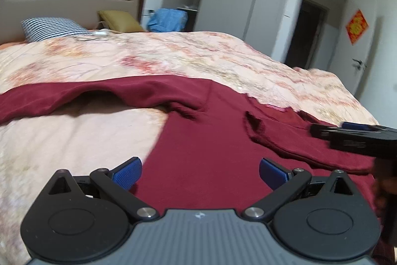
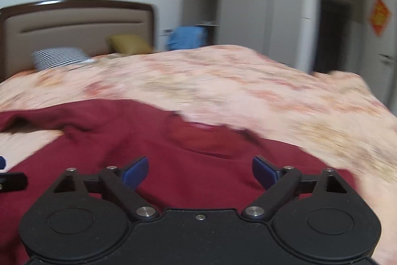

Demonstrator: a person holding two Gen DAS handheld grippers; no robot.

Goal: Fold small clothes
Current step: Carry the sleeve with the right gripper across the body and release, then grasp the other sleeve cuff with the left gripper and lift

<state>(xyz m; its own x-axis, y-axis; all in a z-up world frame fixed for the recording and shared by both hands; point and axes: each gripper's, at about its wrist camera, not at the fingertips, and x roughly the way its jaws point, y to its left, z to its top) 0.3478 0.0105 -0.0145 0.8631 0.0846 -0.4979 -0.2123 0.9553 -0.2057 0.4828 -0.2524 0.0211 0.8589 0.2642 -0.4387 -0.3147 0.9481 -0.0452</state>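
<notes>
I find one garment (image 1: pixel 211 140), dark red, of soft knit cloth, lying on the bed. It is spread mostly flat, front part smooth beneath my view. One sleeve (image 1: pixel 74 98) runs out to the left, its near edge lifted in a low arch with shadow under it. The neck opening (image 1: pixel 270 113) lies at the far side, showing a pink label (image 1: pixel 275 108) inside. A ridge of bunched cloth (image 1: pixel 255 126) runs beside the neck, towards the right. In the right wrist view the garment (image 2: pixel 173 165) is blurred; its right edge lies against the pale bedcover.
</notes>
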